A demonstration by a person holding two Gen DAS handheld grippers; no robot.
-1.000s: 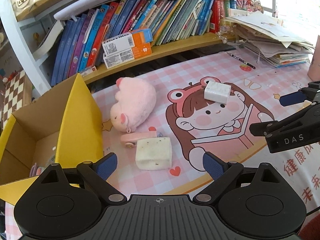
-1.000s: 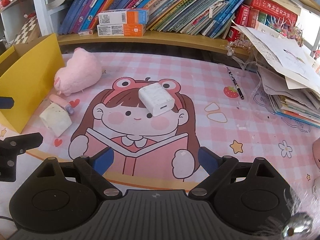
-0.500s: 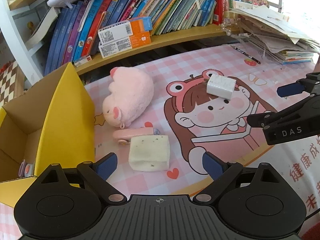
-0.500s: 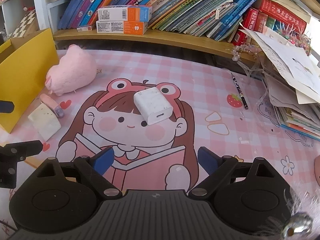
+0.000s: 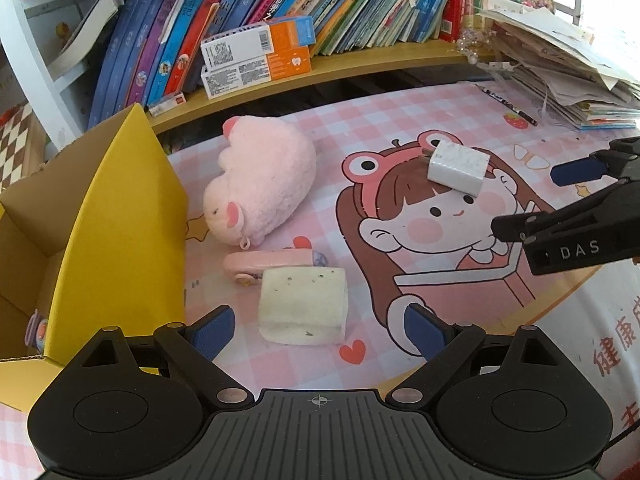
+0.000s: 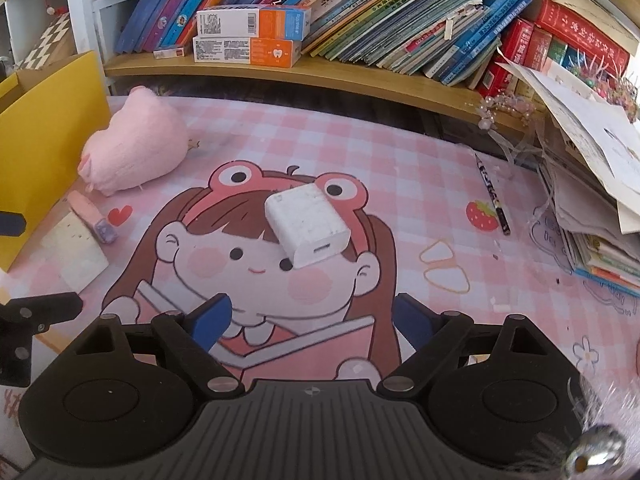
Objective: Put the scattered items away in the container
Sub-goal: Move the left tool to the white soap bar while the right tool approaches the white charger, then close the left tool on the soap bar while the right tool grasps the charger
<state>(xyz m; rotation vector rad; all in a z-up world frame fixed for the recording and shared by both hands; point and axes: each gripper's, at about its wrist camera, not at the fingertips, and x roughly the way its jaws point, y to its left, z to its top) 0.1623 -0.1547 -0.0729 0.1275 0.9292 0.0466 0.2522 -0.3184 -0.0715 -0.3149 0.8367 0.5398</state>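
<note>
Through my left wrist camera, my left gripper (image 5: pixel 318 326) has its fingers spread wide, pinching nothing. The speckled white sponge block (image 5: pixel 302 305) lies on the pink mat (image 5: pixel 400 120) just ahead of them, roughly centred in the gap but not touched by either pad. A pink stick-shaped item (image 5: pixel 268 261) lies right against the sponge's far edge, and beyond that sits the pink plush toy (image 5: pixel 260 184). The yellow cardboard box (image 5: pixel 124 216) stands open close on the left, its tall flap beside my left finger; something small and pinkish lies on its floor, too hidden to name. The white charger (image 5: pixel 458 168) rests further right on the cartoon girl's forehead, and my right gripper (image 5: pixel 560 208) reaches in from the right edge near it.

Through my right wrist camera, my right gripper (image 6: pixel 312 320) is closing a little, though its fingers are wide apart with nothing between them. The charger (image 6: pixel 306 224) lies ahead on the mat, clear of both pads. To the left I see the plush (image 6: pixel 132 144), the pink stick (image 6: pixel 90 216), the sponge (image 6: pixel 76 252) and the box wall (image 6: pixel 48 140). A pencil (image 6: pixel 492 196) lies to the right, near a sagging stack of papers (image 6: pixel 592 184). A shelf of books (image 6: pixel 400 28) with two toothpaste cartons (image 6: pixel 248 36) runs along the back.
</note>
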